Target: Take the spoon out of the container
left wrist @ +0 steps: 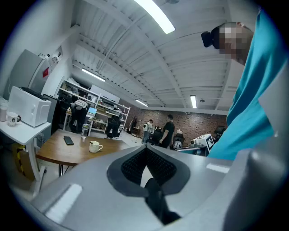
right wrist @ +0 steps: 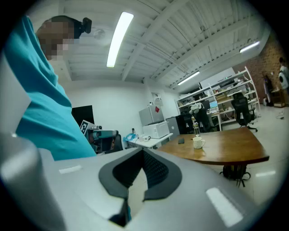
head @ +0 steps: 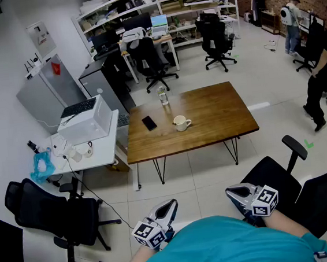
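A white mug (head: 180, 123) stands near the middle of the brown wooden table (head: 220, 113). It also shows in the left gripper view as the mug (left wrist: 95, 146) and in the right gripper view as the mug (right wrist: 197, 143). It is too small for me to make out a spoon in it. My left gripper (head: 170, 206) and right gripper (head: 235, 192) are held close to my body, well short of the table. Each has its jaws shut on nothing, as the left gripper (left wrist: 145, 150) and right gripper (right wrist: 143, 152) show in their own views.
A black phone (head: 149, 122) and a clear bottle (head: 163, 97) also rest on the table. A white side table with a printer (head: 84, 121) stands to the left. Black office chairs (head: 50, 212) flank me, and a person (head: 323, 76) stands at the right.
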Tool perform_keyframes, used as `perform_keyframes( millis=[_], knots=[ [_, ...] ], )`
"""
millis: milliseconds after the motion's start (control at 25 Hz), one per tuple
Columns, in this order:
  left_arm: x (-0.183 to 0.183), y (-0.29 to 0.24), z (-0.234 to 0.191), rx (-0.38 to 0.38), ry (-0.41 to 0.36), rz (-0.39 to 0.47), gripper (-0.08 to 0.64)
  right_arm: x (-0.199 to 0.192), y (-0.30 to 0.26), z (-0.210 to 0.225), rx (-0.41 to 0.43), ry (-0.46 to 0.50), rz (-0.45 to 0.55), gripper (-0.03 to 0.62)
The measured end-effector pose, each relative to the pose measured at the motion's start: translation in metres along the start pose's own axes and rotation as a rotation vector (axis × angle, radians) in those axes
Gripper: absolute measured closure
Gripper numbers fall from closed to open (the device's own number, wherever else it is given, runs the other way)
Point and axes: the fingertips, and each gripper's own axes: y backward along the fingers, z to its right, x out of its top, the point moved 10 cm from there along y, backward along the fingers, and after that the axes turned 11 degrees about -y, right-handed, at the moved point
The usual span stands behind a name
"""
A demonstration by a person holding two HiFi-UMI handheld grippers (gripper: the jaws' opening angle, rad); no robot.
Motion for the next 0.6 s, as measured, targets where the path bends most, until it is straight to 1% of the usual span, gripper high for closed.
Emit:
perform_keyframes(
  millis=[120,200,280,360,480,600],
  knots=[
    [-0.003,-0.032,0.024,-0.001,0.013,-0.010,0.560,0.010,0.033,0.013,0.000,0.022,-0.016,0.591],
    [-0.003,-0.054,0.038,-0.013,-0.003,-0.013,0.558,0.015,0.054,0.025,-0.002,0.031,-0.024,0.591],
    [-0.002,-0.071,0.052,-0.016,-0.001,-0.022,0.560,0.019,0.074,0.037,-0.012,0.026,-0.025,0.591],
    [-0.004,-0.081,0.058,-0.010,0.016,-0.035,0.559,0.022,0.087,0.049,-0.030,0.014,-0.016,0.591],
    [-0.007,-0.091,0.043,-0.014,0.004,-0.043,0.559,0.022,0.085,0.069,-0.047,-0.008,0.010,0.591],
    [-0.019,-0.105,0.017,-0.019,0.017,-0.043,0.559,0.020,0.066,0.090,-0.051,-0.014,0.012,0.591]
  ],
)
